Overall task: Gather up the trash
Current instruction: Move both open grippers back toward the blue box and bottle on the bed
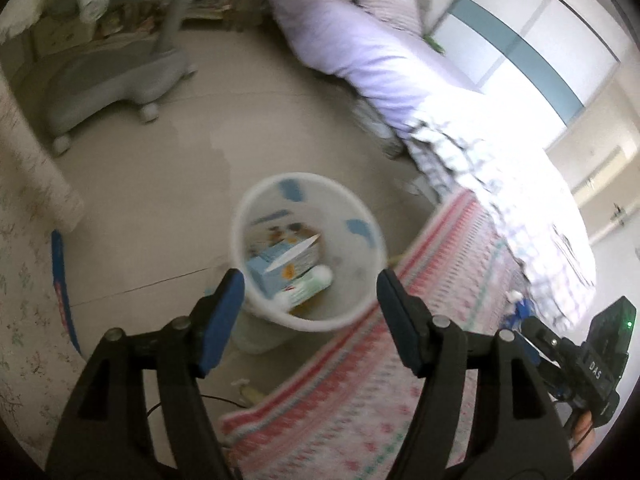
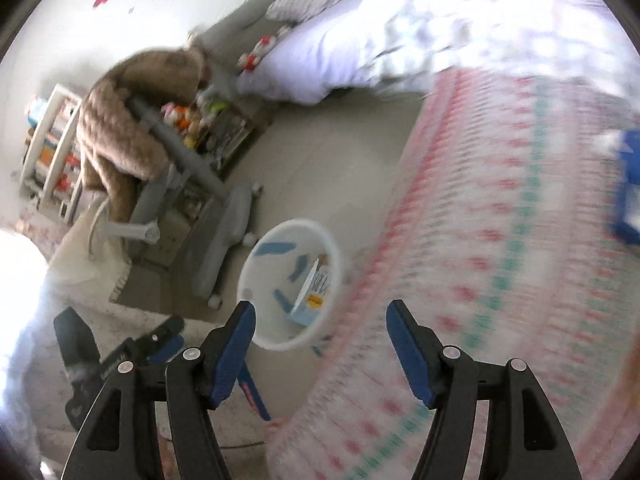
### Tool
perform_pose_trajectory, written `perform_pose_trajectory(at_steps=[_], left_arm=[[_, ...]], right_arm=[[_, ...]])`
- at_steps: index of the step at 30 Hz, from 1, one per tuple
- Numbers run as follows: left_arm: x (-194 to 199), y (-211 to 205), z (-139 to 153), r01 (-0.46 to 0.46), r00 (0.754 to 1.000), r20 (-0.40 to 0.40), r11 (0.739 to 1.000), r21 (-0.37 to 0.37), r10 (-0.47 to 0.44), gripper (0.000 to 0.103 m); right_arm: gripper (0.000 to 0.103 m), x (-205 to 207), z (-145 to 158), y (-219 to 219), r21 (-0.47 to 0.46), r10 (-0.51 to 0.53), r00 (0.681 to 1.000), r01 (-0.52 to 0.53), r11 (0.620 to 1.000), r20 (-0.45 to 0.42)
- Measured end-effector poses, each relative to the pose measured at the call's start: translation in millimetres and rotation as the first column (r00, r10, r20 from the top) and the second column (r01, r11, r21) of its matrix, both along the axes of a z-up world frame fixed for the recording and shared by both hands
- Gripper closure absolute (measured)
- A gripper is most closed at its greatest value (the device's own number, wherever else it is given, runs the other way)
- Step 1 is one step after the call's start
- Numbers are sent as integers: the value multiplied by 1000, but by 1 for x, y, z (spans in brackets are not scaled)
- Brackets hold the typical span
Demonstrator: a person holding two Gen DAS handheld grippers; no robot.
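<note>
bin [image 1: 256, 200], lower centre, holding light crushable cartons [image 1: 280, 264]; left gripper [image 1: 308, 300] and right gripper [image 2: 320, 328] hovering, jaws apart, gripping nothing.

I see a grey wheeled chair [image 1: 120, 76] at upper left, a lavender-sheeted bed [image 1: 360, 52] across the top, and a pink patterned rug [image 1: 380, 360] spreading lower right.

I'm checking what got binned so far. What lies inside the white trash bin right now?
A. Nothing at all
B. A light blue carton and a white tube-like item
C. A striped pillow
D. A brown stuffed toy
B: the left wrist view shows a light blue carton and a white tube-like item inside the white trash bin.
</note>
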State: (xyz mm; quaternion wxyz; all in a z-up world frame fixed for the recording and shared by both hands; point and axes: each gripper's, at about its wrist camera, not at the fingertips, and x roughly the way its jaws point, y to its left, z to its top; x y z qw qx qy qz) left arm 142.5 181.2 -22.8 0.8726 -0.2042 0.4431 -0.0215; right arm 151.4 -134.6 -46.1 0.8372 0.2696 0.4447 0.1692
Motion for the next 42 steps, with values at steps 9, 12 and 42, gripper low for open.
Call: perform_pose_trajectory(at_steps=[9,12,42], left_arm=[[-22,-129,68,293,946,96,945,148,-309,21],[-23,-184,72,436,890,55,882,178,-452,21],[63,-430,-61,660,751,-220,712,238,-622,21]], right_arm=[[30,-84,55,-141,-92,-270,956,280,956,113],[30,-103,57,-184,-26,-361,924,367,930,130],[29,-83,-37,-309,-10,-621,772,626,780,-138]])
